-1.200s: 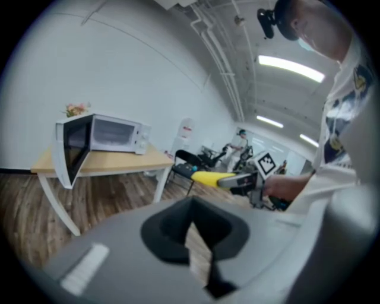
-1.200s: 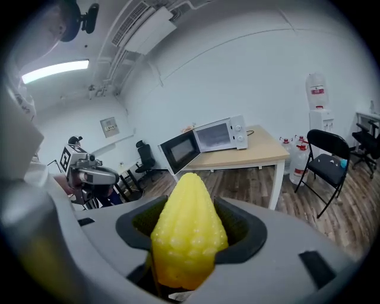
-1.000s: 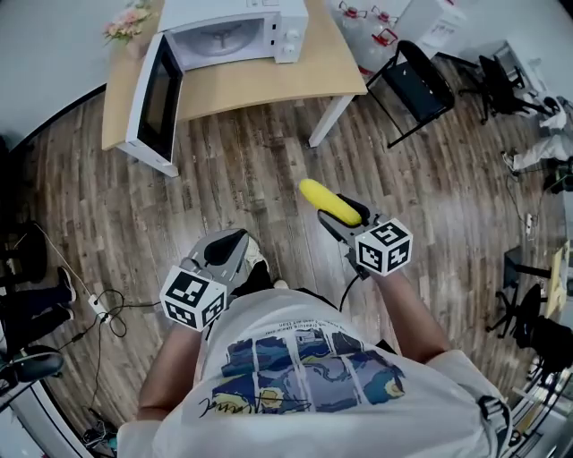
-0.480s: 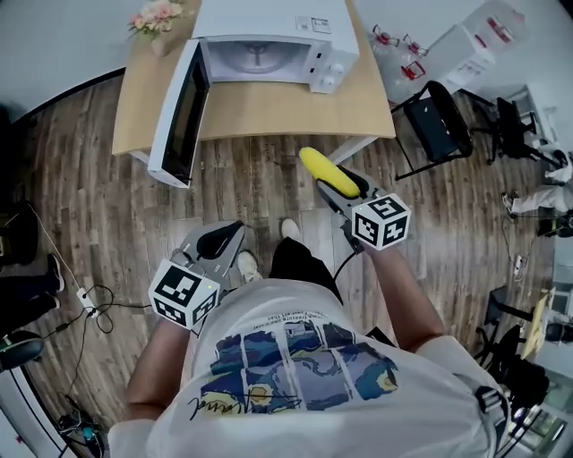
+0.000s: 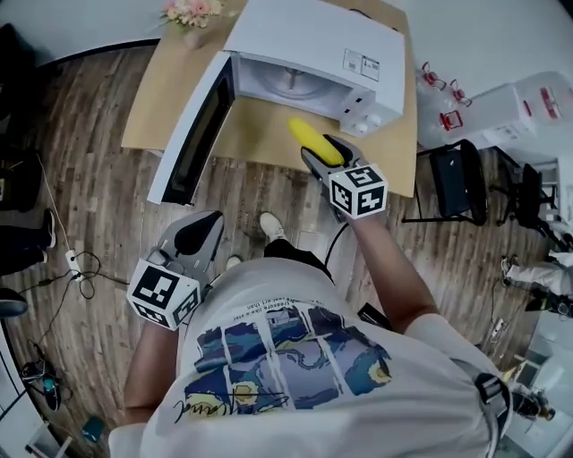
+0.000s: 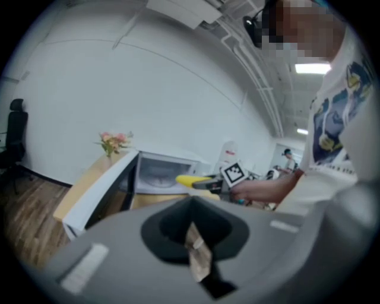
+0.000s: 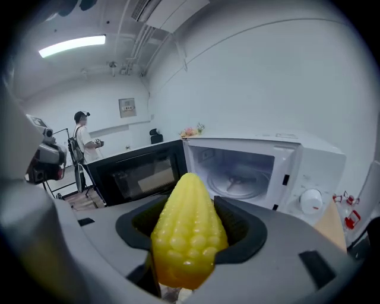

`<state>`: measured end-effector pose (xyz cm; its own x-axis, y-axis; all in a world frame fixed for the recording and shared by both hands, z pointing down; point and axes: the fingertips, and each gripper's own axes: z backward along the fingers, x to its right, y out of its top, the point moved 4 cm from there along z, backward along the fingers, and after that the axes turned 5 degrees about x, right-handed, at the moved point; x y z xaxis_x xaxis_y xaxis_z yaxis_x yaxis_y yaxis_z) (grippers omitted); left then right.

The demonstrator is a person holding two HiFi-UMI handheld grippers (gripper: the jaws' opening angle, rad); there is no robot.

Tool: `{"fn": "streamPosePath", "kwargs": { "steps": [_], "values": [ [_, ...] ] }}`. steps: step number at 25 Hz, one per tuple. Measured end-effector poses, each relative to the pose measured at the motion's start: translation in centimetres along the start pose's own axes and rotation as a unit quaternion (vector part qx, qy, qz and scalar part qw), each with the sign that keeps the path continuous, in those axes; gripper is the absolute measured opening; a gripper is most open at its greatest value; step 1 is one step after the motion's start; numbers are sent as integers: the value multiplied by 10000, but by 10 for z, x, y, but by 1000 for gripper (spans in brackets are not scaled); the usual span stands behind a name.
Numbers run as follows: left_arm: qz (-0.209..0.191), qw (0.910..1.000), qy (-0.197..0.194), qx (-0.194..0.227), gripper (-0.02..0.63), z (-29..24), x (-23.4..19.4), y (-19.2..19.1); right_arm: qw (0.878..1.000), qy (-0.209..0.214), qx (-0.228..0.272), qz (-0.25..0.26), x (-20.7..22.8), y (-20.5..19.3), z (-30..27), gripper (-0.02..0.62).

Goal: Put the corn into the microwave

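A yellow corn cob (image 5: 307, 139) sticks out of my right gripper (image 5: 317, 150), which is shut on it and held over the wooden table (image 5: 170, 94), just in front of the white microwave (image 5: 313, 45). The microwave door (image 5: 192, 134) hangs wide open to the left. In the right gripper view the corn (image 7: 189, 231) points toward the empty cavity with its turntable (image 7: 237, 175). My left gripper (image 5: 202, 229) hangs low by the person's left side, shut with nothing in it. From the left gripper view the corn (image 6: 189, 179) shows in front of the microwave (image 6: 157, 172).
A vase of pink flowers (image 5: 192, 13) stands at the table's far left corner. A black chair (image 5: 461, 183) and plastic boxes (image 5: 528, 103) are to the right of the table. Cables (image 5: 72, 264) lie on the wood floor at left. A person (image 7: 83, 142) stands far off.
The person has walked up to the table, so the microwave is much closer. My right gripper has carried the corn forward over the table edge, near the open cavity. The left gripper stays low.
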<state>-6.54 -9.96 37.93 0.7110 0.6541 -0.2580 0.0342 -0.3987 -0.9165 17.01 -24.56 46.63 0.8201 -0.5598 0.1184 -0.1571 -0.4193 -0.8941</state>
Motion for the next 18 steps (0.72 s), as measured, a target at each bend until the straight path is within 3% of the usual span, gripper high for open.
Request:
{"fn": "streamPosePath", "kwargs": {
  "steps": [8,18],
  "values": [
    [131,9957,911,107,9,-28,-25,21,9987,245,-165,422,44,9,-98,247],
    [570,9774,2017,259,9,-16,-37,11,9977,46,-308,594,79,0,-189,247]
  ]
}}
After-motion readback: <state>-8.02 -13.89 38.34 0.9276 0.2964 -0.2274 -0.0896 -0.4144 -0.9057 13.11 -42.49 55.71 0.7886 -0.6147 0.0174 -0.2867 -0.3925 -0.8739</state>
